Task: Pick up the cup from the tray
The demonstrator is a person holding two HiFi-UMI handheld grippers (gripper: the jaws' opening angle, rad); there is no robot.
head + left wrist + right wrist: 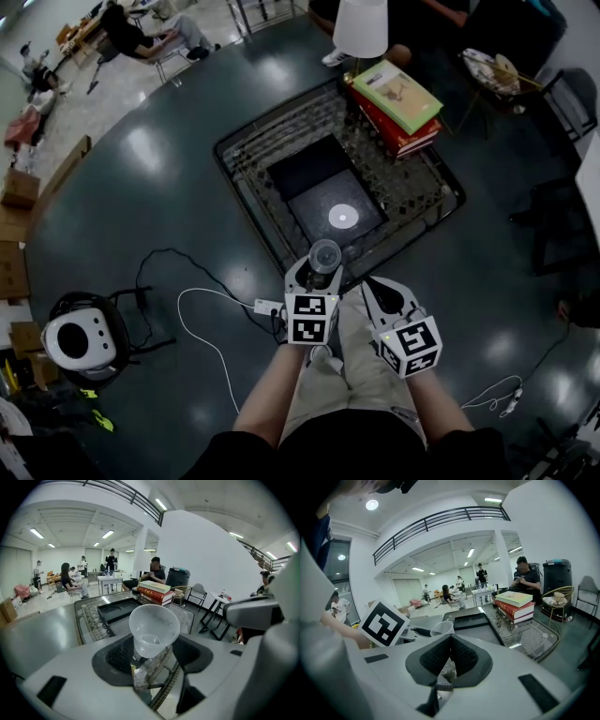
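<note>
- While the jaws of the left gripper (152, 654) clamp its lower part, the clear plastic cup (153, 629) is empty, in the air near the black rectangular tray (307, 167).
- Right gripper (450, 656): jaws together, holding nothing.

clear cup (324, 255), black tray (305, 169), red books (405, 141)

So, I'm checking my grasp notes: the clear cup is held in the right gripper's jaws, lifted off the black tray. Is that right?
Not quite: the clear cup is held in the jaws of the left gripper, lifted off the black tray. The left gripper view shows it between those jaws. The jaws of the right gripper are shut on nothing.
</note>
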